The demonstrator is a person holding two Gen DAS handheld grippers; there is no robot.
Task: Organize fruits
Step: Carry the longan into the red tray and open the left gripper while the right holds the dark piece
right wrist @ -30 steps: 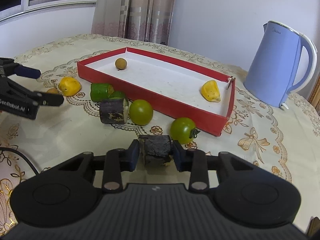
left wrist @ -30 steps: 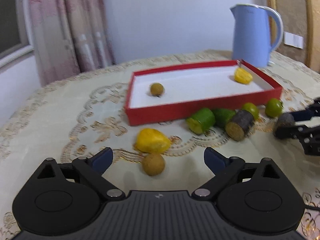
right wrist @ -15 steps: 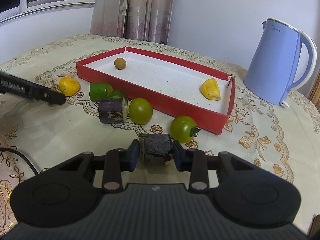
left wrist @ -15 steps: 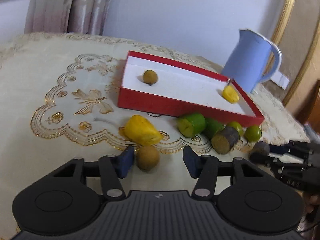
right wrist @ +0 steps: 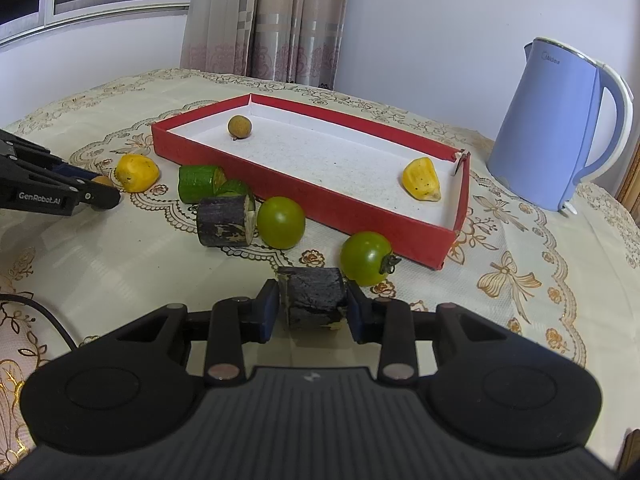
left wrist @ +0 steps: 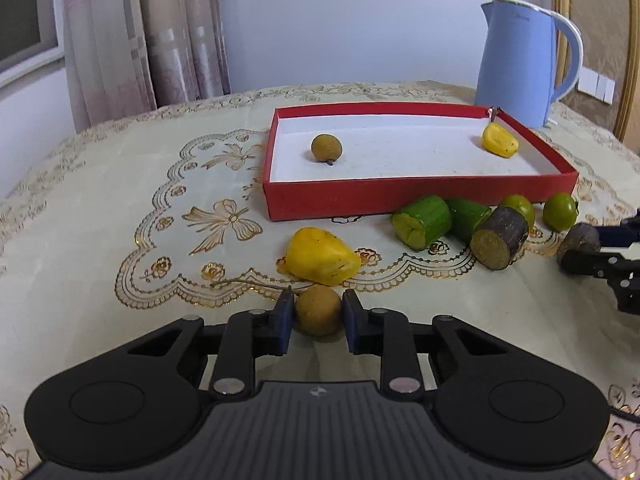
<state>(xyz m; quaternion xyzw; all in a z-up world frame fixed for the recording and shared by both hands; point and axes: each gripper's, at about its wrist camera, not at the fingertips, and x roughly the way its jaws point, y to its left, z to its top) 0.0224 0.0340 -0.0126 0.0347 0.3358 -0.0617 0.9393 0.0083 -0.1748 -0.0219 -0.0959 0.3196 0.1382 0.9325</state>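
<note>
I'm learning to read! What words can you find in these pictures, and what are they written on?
"GenRobot.AI": white letters on the side of the left gripper, seen from the right wrist camera.
"Midea": faint grey brand near the top of the blue kettle; the last letters are hard to make out.
In the left wrist view the kettle's small print is too blurred to read.

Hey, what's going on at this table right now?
A person is sorting fruit into a red box with two handheld grippers. The left gripper has just closed on a brown longan lying on the tablecloth. The right gripper is shut on a dark sugarcane piece. The box holds one longan and one yellow fruit piece; the other fruits lie outside it.
</note>
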